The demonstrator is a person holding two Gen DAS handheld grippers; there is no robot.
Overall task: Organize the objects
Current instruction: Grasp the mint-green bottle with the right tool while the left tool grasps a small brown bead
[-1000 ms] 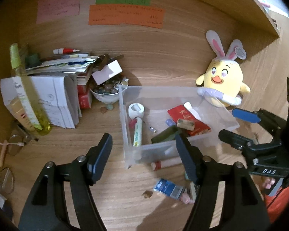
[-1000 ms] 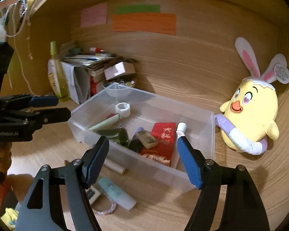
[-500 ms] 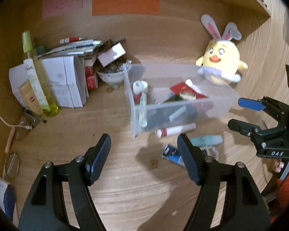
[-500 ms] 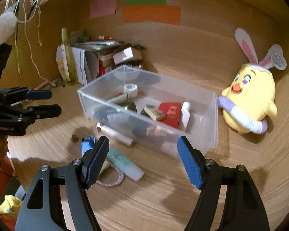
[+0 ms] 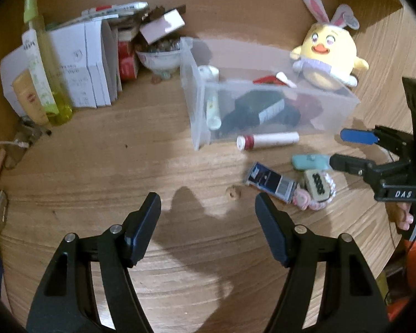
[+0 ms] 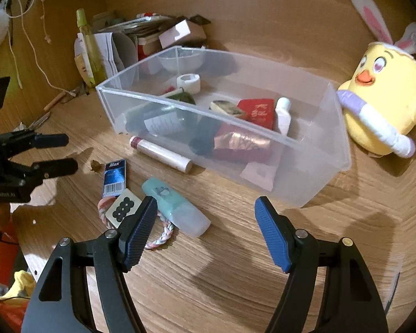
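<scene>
Both views dropped and tipped downward against the earlier frames; wall notes nearly lost off the top, loose items brought nearer.

Left gripper (image 5: 208, 211): jaws spread, nothing between them, above bare wooden surface (image 5: 97, 166).
Right gripper (image 6: 203, 216): jaws spread, empty, just short of the loose pile.

Clear plastic bin (image 6: 313, 163): centre of surface, already stocked with tape roll (image 6: 188, 82), red box (image 6: 256, 109), small white bottle (image 6: 283, 113), dark items.

Outside the bin, against its front wall: white tube with red cap (image 6: 160, 151). Near it: blue barcoded packet (image 6: 114, 177), mint-green capped case (image 6: 177, 208), mahjong tile (image 6: 123, 208) lying on a braided cord loop (image 6: 163, 234).

Plush chick with rabbit ears (image 6: 382, 94): beside the bin's far end.

Risks, judged: tile and cord overlapped, so a grasp on one likely to drag the other; mint case rounded and smooth, prone to squirt from the pads; tube free to roll along the bin wall; two grippers close together, collision possible over the same pile.
</scene>
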